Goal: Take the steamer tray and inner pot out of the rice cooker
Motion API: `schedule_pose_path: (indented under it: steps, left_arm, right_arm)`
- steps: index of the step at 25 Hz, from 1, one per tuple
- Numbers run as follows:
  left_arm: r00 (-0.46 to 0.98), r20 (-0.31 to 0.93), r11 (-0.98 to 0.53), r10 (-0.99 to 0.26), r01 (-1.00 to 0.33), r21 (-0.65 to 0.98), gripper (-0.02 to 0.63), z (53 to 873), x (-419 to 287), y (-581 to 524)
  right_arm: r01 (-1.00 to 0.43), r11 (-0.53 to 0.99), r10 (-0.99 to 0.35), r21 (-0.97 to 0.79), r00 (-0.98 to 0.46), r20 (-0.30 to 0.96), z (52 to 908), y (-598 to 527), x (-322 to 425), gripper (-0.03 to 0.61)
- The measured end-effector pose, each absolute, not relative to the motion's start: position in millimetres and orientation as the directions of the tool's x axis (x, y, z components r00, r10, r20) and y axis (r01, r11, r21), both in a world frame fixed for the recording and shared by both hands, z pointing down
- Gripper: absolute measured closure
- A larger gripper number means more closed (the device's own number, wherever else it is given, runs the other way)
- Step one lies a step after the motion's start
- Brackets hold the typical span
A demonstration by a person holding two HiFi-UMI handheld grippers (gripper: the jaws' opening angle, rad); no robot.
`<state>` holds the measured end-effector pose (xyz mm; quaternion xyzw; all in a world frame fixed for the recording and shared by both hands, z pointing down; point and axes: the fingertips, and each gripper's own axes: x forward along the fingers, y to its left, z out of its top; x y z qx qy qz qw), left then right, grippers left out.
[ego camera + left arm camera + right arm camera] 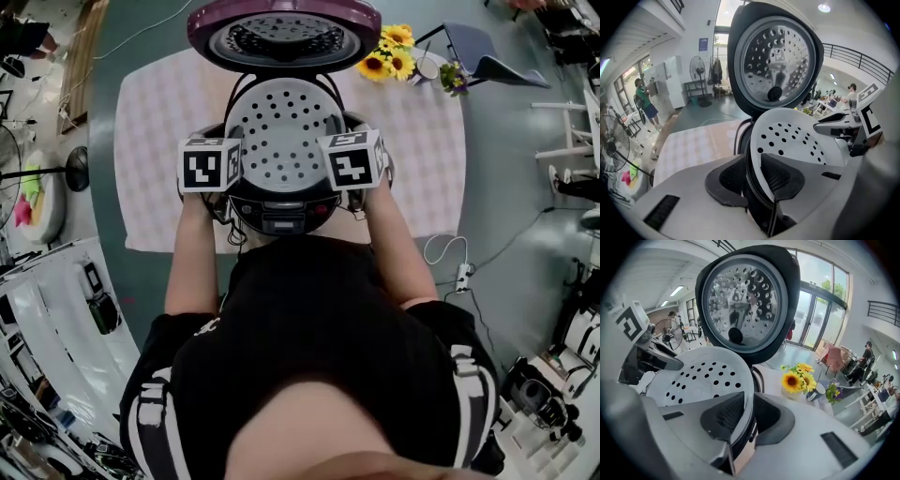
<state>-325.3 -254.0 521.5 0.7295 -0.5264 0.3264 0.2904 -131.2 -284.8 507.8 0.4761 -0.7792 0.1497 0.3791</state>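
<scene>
White perforated plastic steamer tray (281,131) sits at the mouth of the open black rice cooker (251,208) (print on its front panel (280,225) too small to read). The left gripper (752,164) and right gripper (747,411) pinch its opposite rims between their fingers.

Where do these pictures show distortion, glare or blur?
Left gripper view: fisheye bending, dark corners, and the ceiling lamp glares. Right gripper view: same bending, and the windows are washed out. Head view: the steamer tray is sharp, in even light.

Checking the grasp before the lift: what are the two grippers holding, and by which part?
The white perforated steamer tray: the left gripper clamps its left rim, the right gripper its right rim.
</scene>
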Motion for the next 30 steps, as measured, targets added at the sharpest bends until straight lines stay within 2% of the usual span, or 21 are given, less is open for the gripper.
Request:
schedule_pose_path:
  steps: [4,16,30]
  left_arm:
    - [0.238,0.762,-0.289,-0.602,-0.955,0.07,0.566,506,-317,-246]
    - [0.337,0.661,-0.365,-0.671,-0.925,0.101,0.571,454,-274,-240]
    - [0.561,0.605,-0.641,-0.565,-0.76,0.107,0.568,429,-204,-235]
  right_arm:
    - [-0.856,0.501,-0.655,0.128,-0.278,0.703,491,-278,-127,0.518]
    - [-0.904,0.407,-0.75,0.134,-0.247,0.614,439,-262,-85,0.525]
    - [-0.988,0.093,-0.831,0.12,-0.011,0.556,410,-205,-17,0.532]
